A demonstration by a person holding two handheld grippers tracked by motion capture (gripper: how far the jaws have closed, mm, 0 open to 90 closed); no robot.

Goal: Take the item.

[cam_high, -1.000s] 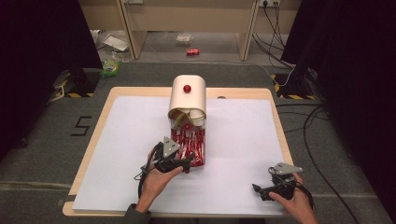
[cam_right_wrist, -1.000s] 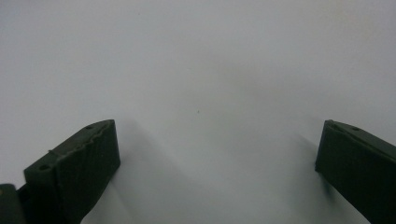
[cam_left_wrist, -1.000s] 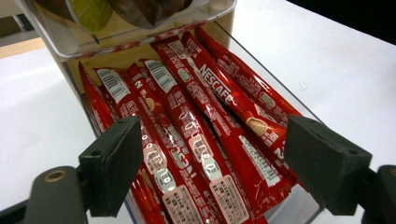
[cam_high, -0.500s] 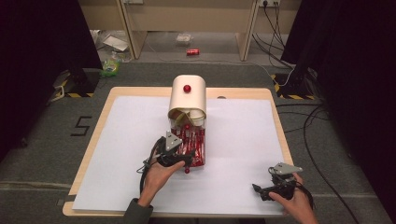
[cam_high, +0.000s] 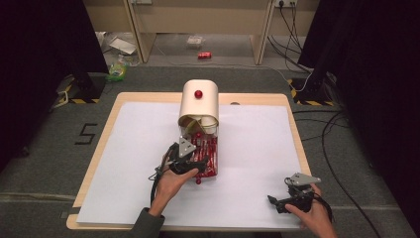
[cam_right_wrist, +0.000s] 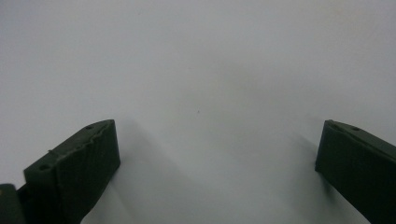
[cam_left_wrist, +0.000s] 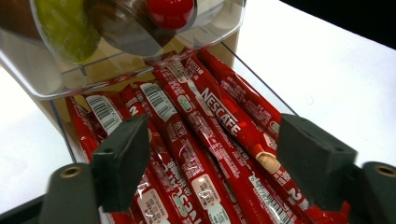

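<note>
A wooden-edged table (cam_high: 292, 124) covered by a white sheet (cam_high: 257, 148) occupies the centre of the high view. At the middle of the frame stands a cream dispenser (cam_high: 199, 101) with a red knob (cam_high: 198, 93) on top; a clear tray (cam_high: 210, 148) extends from its base toward the lower edge and holds red Nescafe stick packets (cam_left_wrist: 219, 114). The left tool (cam_high: 190, 166) sits at the near end of that tray, just left of centre. In the left gripper view its jaws stand released and wide apart, one on each side of the packets, grasping nothing; whether they touch the packets cannot be determined. The clear drum of the dispenser (cam_left_wrist: 116, 42) lies across the upper part of that view. The right tool (cam_high: 285, 201) rests at the lower right of the high view on the white sheet, well apart from the dispenser. In the right gripper view its jaws are spread and empty over the bare sheet.
</note>
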